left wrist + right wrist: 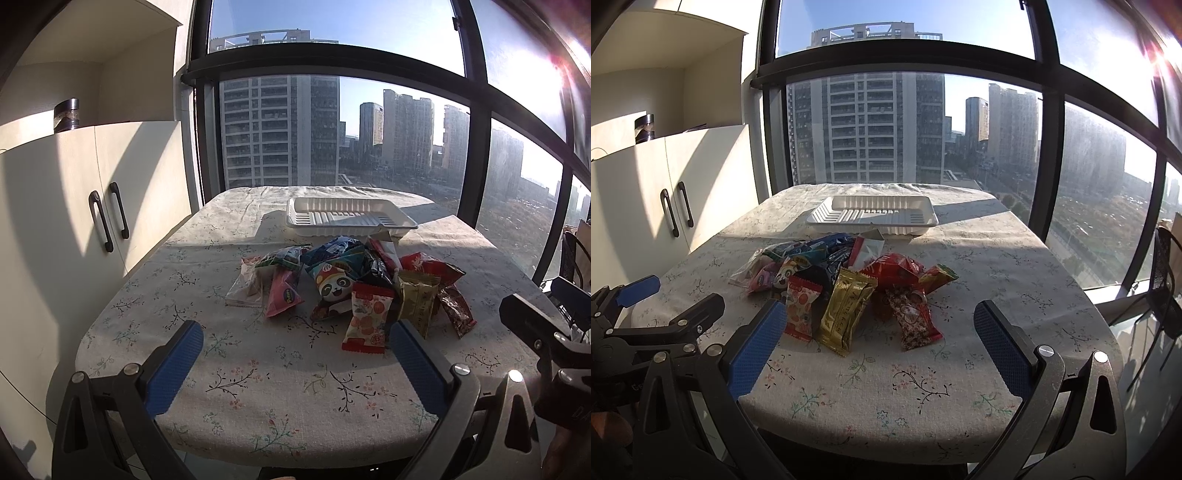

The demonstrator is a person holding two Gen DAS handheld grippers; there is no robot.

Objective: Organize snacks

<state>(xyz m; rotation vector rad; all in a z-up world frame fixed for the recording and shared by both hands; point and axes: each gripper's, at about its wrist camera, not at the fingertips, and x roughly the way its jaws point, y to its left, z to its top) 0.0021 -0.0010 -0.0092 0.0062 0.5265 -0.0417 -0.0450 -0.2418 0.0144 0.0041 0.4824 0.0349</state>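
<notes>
- Left gripper: jaws released, holding nothing, near the snack pile.
- Right gripper: jaws released, holding nothing.
- White tray: just behind the pile.

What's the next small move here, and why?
Probably ease the right gripper forward onto the gold packet: both grippers are open and empty, the white tray holds nothing, and that packet lies nearest, on the pile's front edge.

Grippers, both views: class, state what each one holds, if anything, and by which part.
Nothing is held. The left gripper and right gripper are both open, short of the snack pile on the table.
</notes>
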